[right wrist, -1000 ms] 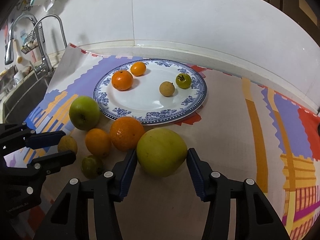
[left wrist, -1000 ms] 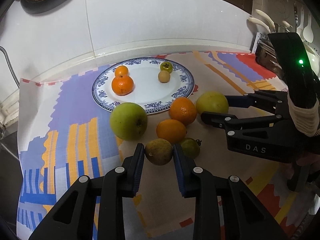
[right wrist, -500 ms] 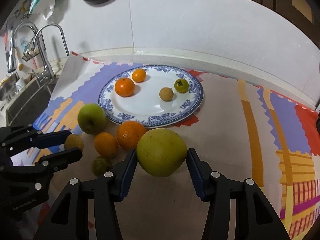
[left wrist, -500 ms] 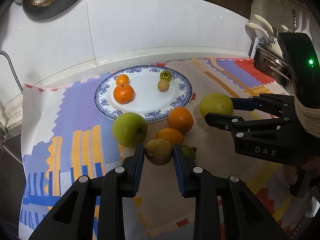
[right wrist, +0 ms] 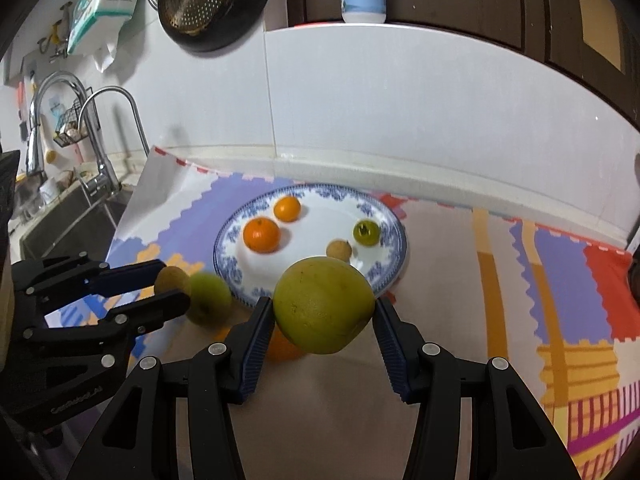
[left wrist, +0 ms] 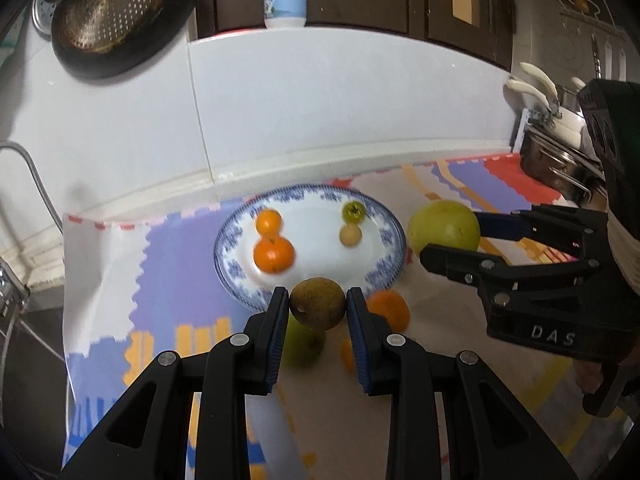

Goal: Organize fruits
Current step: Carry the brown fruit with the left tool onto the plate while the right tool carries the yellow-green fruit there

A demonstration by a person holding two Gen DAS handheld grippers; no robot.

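1. Left gripper [left wrist: 318, 306] clamps a small brown-green fruit [left wrist: 317, 303], dull skin, held clear above the mat.
2. Plate [left wrist: 384, 236] mid-mat holds two oranges and two small fruits; its centre is bare.
3. Right gripper [right wrist: 323, 314] grips a big yellow-green fruit [right wrist: 324, 304], lifted near the plate's front rim.

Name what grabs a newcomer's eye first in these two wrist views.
Two fruits held in the air at once: the right gripper is shut on a big yellow-green fruit, the left gripper on a small brownish fruit, both in front of the plate. Behind them, the blue-rimmed plate carries two oranges on its left and two small fruits on its right. Bright patterned mat underneath.
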